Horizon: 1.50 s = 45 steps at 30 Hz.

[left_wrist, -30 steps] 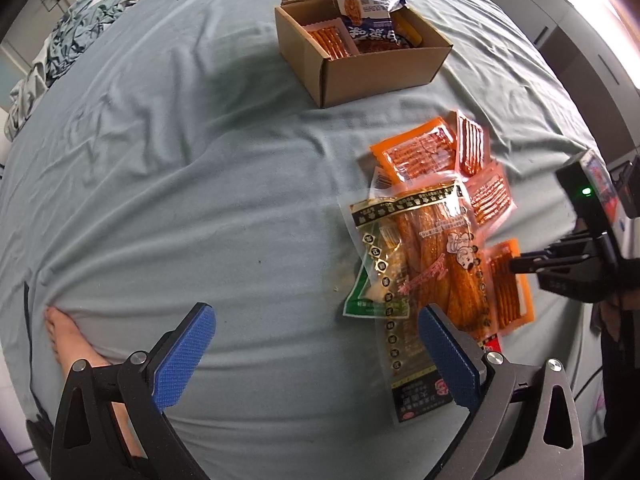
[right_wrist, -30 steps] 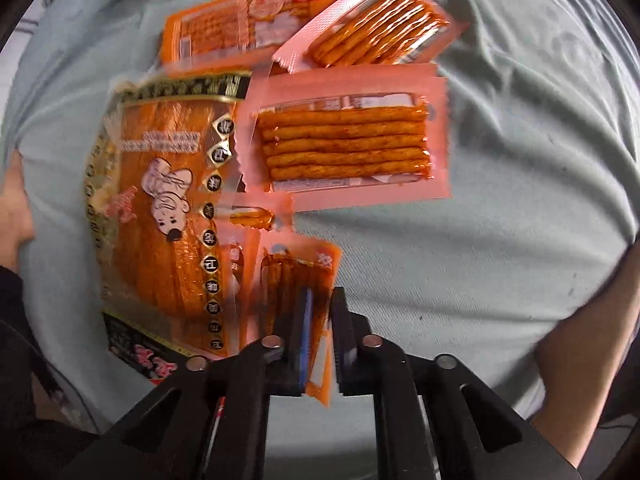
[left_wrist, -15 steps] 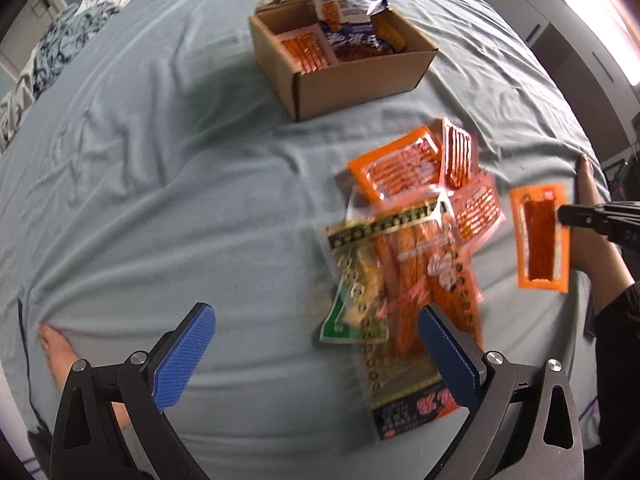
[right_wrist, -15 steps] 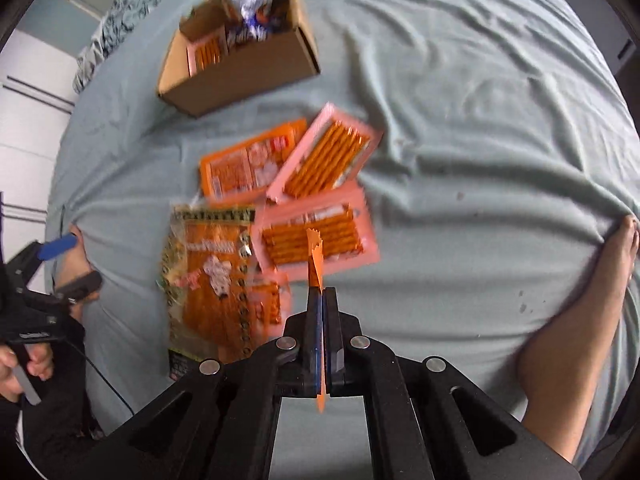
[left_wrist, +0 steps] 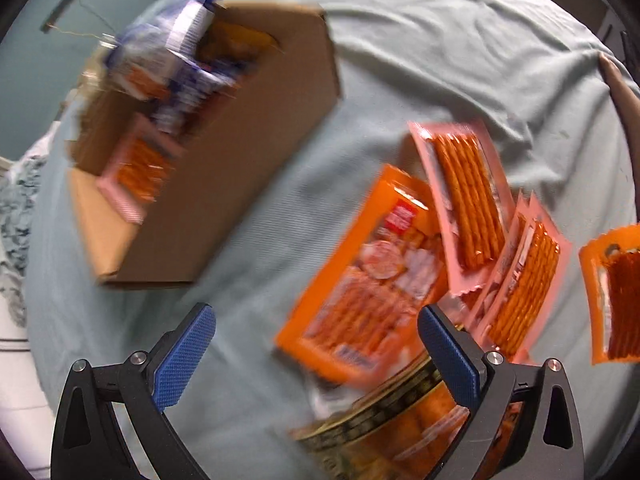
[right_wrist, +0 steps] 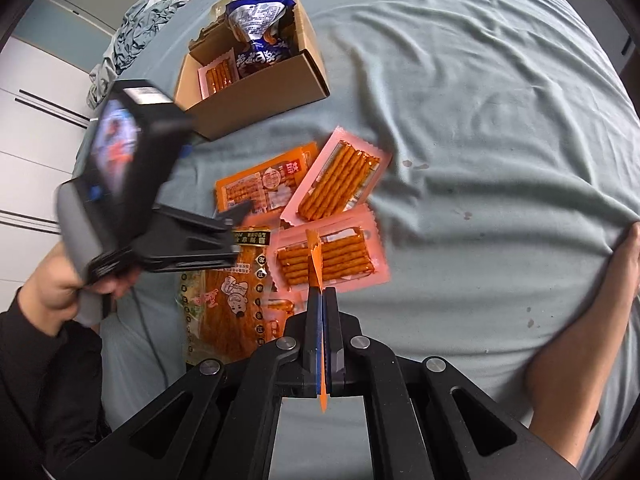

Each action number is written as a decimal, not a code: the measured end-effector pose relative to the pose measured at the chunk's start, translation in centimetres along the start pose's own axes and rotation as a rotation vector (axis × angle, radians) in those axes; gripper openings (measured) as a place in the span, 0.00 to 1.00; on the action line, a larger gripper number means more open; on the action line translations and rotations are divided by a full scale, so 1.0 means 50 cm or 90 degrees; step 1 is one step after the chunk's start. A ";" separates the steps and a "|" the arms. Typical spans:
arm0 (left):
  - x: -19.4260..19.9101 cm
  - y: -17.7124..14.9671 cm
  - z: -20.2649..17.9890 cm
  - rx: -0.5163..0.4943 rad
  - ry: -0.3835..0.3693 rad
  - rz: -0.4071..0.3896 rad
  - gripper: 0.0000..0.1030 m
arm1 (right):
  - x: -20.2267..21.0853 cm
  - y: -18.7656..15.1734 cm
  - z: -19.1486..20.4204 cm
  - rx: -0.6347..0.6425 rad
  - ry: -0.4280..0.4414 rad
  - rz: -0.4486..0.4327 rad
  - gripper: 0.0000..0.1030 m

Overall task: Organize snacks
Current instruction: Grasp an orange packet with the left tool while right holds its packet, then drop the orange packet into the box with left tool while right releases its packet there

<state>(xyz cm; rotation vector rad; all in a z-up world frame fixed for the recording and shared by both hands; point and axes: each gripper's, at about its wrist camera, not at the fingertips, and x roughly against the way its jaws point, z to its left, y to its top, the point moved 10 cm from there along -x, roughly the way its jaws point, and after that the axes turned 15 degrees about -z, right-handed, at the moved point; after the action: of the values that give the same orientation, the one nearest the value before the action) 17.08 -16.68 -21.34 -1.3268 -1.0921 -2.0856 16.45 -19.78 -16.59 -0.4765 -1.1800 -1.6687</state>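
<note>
Moved nearer the box (left_wrist: 224, 184), left gripper (left_wrist: 316, 356) gapes empty above the bed's (left_wrist: 440, 60) packets. Right view alone shows right gripper (right_wrist: 321, 300) clamping an orange packet (right_wrist: 315, 258) edge-on, aloft.

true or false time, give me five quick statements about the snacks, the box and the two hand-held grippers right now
1. The right hand-held gripper is shut on a small orange packet. True.
2. The cardboard box has nothing in it. False: it holds a blue and white bag and a pink packet of sticks.
3. The left hand-held gripper is open with nothing between its pads. True.
4. All the loose snacks lie inside the box. False: several packets, such as the large orange packet, lie on the grey-green sheet beside it.
5. The box lies tipped on its side. False: it stands upright, open at the top.
</note>
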 end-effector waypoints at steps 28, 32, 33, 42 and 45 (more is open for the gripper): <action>0.225 0.110 0.150 0.172 -0.190 -0.183 0.11 | -0.005 0.021 -0.026 -0.014 -0.029 -0.018 0.00; 0.242 0.173 0.279 0.301 -0.143 -0.272 0.11 | -0.011 0.025 -0.017 -0.011 -0.028 -0.014 0.00; 0.234 0.180 0.296 0.320 -0.128 -0.282 0.14 | -0.009 0.029 -0.013 -0.013 -0.024 -0.016 0.00; 0.174 0.126 0.339 0.303 0.046 -0.197 0.75 | 0.062 0.158 0.047 -0.023 0.008 -0.133 0.00; 0.200 0.050 0.365 0.332 0.065 -0.150 0.75 | 0.080 0.250 0.117 0.006 0.013 -0.190 0.00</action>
<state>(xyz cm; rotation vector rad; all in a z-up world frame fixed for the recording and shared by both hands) 24.42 -3.04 -7.26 -0.8630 -1.6654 -1.8090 24.49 -17.01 -5.00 -0.2860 -1.2902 -1.9153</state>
